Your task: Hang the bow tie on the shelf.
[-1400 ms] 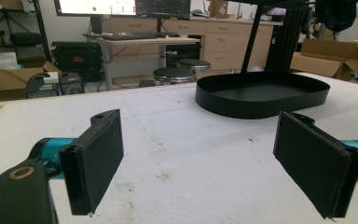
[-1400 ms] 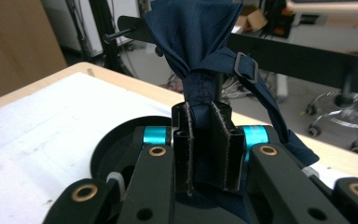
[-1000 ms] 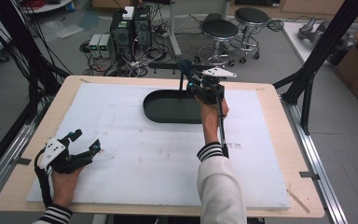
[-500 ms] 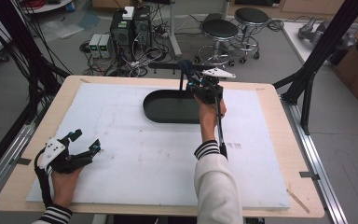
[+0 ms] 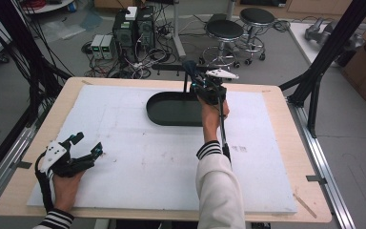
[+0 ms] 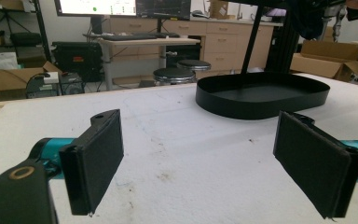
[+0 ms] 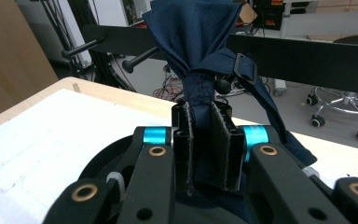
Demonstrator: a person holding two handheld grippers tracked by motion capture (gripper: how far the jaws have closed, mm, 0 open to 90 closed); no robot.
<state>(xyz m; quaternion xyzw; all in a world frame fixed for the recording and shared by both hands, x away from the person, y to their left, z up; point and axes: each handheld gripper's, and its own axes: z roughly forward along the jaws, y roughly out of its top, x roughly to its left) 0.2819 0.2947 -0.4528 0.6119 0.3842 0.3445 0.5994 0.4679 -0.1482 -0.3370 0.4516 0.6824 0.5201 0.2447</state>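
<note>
The right gripper point(image 7: 205, 144) is clamped on a folded navy fabric umbrella point(image 7: 200, 51) (strap and buckle visible), held upright above the shallow black oval tray point(image 5: 171, 110). The left gripper point(image 6: 200, 158) rests wide apart and empty on the white foam board point(image 5: 147, 157).

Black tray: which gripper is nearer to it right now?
Right. The right gripper is over the black tray's far right end, clamping navy fabric; the left gripper rests open, far off near the table's front-left corner.
</note>
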